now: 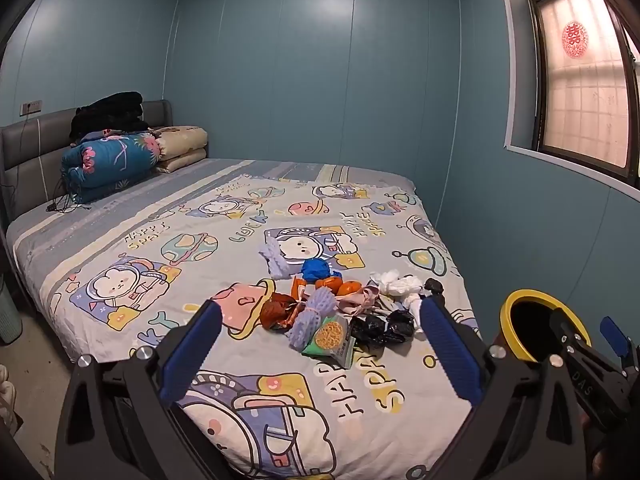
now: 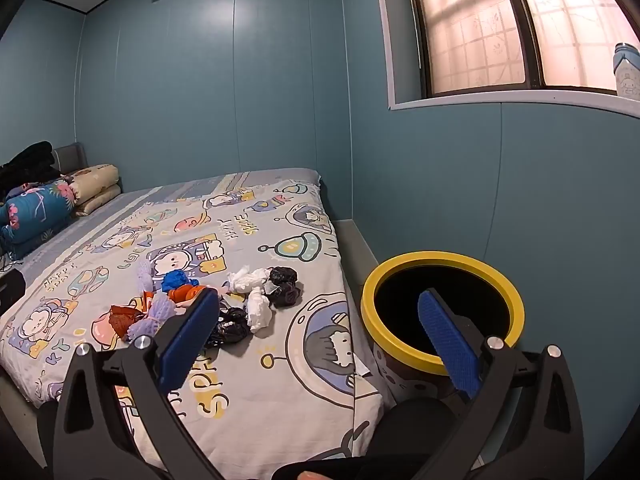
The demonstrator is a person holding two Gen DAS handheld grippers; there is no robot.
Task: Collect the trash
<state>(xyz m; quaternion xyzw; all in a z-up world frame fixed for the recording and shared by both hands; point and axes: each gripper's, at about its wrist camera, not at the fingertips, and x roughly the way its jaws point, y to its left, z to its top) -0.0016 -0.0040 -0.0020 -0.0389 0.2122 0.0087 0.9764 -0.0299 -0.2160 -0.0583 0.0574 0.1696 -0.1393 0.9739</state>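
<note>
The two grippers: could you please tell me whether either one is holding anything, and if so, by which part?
Nothing is held. The left gripper and the right gripper both have their jaws wide open and empty; the trash pile lies untouched on the bed.

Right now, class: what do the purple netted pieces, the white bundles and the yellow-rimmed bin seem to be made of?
Purple netted pieces: likely soft foam fruit netting, matte, with an open mesh pattern.
White bundles: probably thin plastic film or tissue, crumpled and faintly translucent; hard to settle.
Yellow-rimmed bin: rim looks like smooth rigid plastic; the printed wall below could be plastic or card.
</note>
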